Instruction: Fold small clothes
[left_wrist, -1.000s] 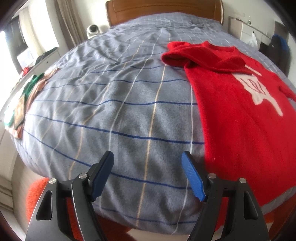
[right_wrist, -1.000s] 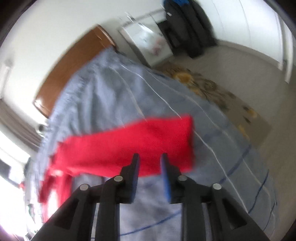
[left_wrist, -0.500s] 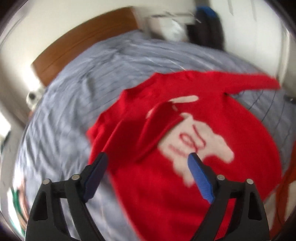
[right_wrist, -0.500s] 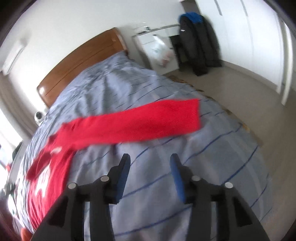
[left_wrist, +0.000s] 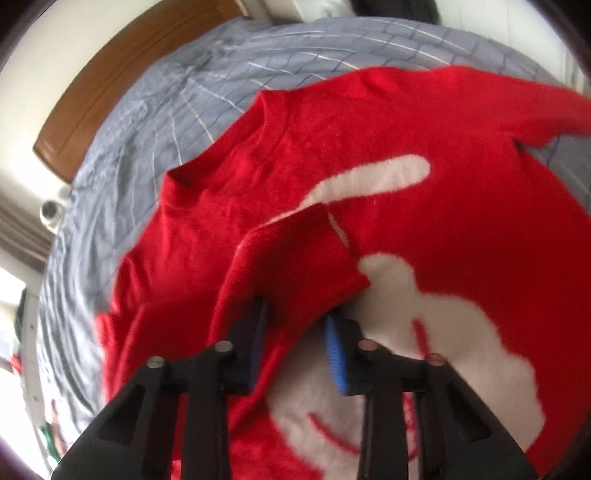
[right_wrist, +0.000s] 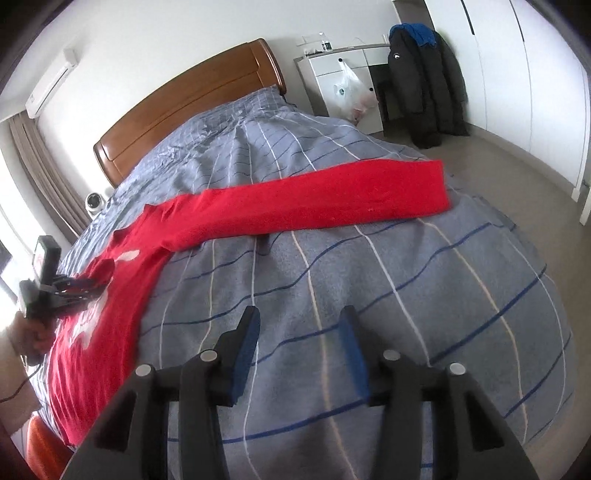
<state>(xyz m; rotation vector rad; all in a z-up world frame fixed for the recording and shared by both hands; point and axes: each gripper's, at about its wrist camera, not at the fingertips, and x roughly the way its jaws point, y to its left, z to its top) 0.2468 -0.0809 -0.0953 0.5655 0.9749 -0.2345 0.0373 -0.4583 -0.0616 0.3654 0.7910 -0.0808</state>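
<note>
A red sweater (left_wrist: 424, 155) with a white figure on its chest lies flat on the grey checked bedspread (left_wrist: 177, 96). Its left sleeve (left_wrist: 295, 266) is folded over the chest. My left gripper (left_wrist: 297, 332) has its jaws around that sleeve's cuff end, closed partway on it. In the right wrist view the sweater's other sleeve (right_wrist: 332, 195) lies stretched straight across the bedspread (right_wrist: 369, 288). My right gripper (right_wrist: 297, 332) is open and empty above bare bedspread, short of that sleeve. The left gripper (right_wrist: 88, 286) shows there at the far left, on the sweater.
A wooden headboard (right_wrist: 184, 107) stands at the far end of the bed. A white cabinet with a hanging plastic bag (right_wrist: 347, 92) and a dark coat (right_wrist: 424, 85) stand to the right of the bed. A small white camera (right_wrist: 94, 203) sits left of it.
My left gripper swung right from bare bedspread onto the sweater and narrowed around the folded sleeve. My right gripper opened wider and drew back from the stretched sleeve.
</note>
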